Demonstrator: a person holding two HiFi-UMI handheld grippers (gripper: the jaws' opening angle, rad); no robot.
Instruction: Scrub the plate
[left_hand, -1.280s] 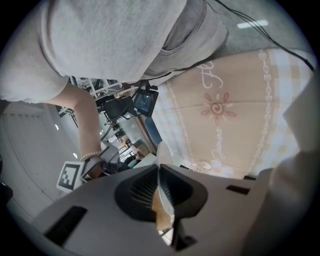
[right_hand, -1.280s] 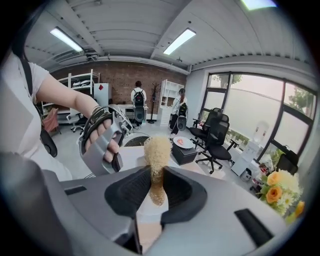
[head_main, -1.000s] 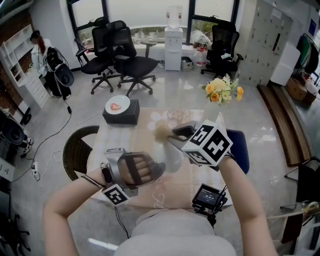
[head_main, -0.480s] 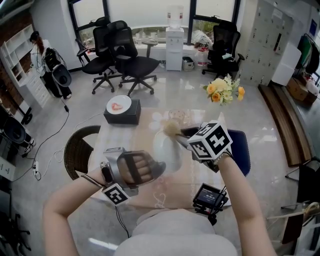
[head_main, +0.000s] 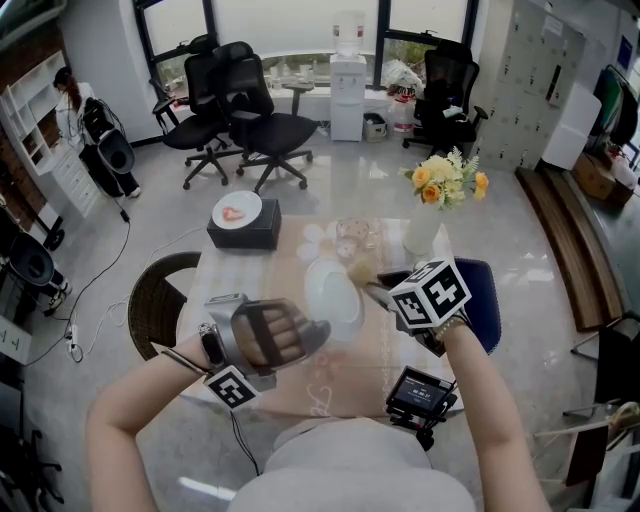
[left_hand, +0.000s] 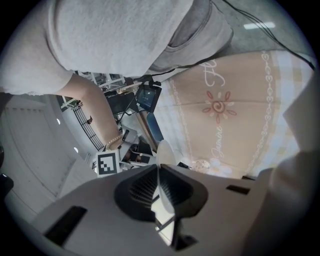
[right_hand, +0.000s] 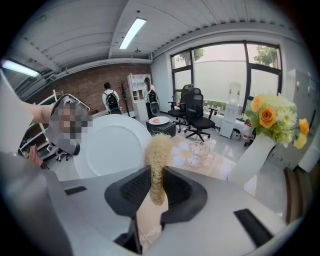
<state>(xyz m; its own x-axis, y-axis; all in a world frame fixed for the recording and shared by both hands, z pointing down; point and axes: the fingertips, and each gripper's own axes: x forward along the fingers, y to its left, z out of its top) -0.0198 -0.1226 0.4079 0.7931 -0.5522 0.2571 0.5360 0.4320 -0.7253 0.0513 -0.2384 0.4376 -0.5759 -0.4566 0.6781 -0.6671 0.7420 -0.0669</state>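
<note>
As the person leans over the tabletop (head_main: 330, 392), the left gripper (head_main: 312, 335) has its jaws pinched tight on the near rim of the white plate (head_main: 333, 290), holding it tilted up above the middle of the tabletop. Just beside it, the right gripper (head_main: 375, 285) has its jaws closed on a straw-coloured scrubber (head_main: 360, 271), and that tuft sits right at the plate's right rim; touching or just off, hard to call. Further out, a glass dish (head_main: 352, 237) lies near the far edge, a black box (head_main: 242, 230) is at the far left corner, and a vase of flowers (head_main: 437, 190) at the far right corner.
</note>
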